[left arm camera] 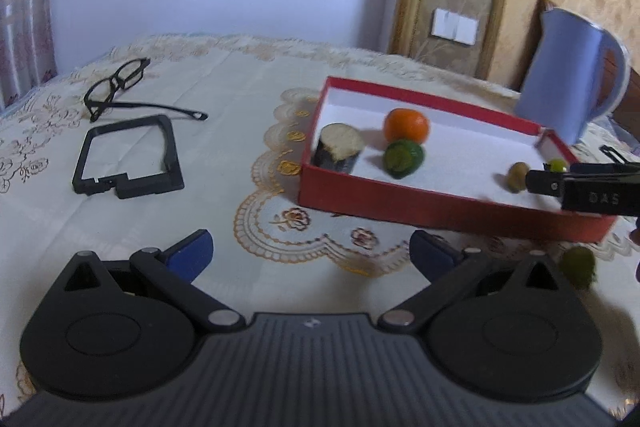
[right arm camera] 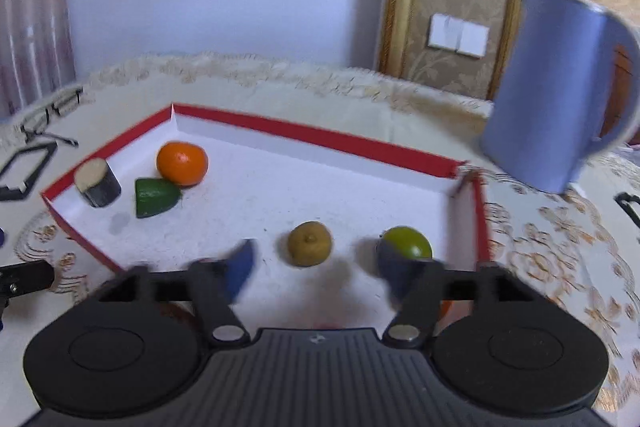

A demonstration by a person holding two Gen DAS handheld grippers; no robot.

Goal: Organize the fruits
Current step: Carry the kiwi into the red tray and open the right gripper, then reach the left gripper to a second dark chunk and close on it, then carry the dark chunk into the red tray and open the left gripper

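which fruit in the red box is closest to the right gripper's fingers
The round green fruit, partly hidden behind one of the fingers of the right gripper; the brownish fruit lies just beyond the gap.

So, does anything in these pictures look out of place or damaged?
Yes. One green fruit lies on the tablecloth outside the red box, while the other fruits are inside. Also, the box's far right corner looks split open.

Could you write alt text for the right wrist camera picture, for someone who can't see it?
An open gripper hovers over a red box with a white floor, holding an orange, a green wedge, a dark stub, a brownish fruit and a green fruit. A blue jug stands right of it.
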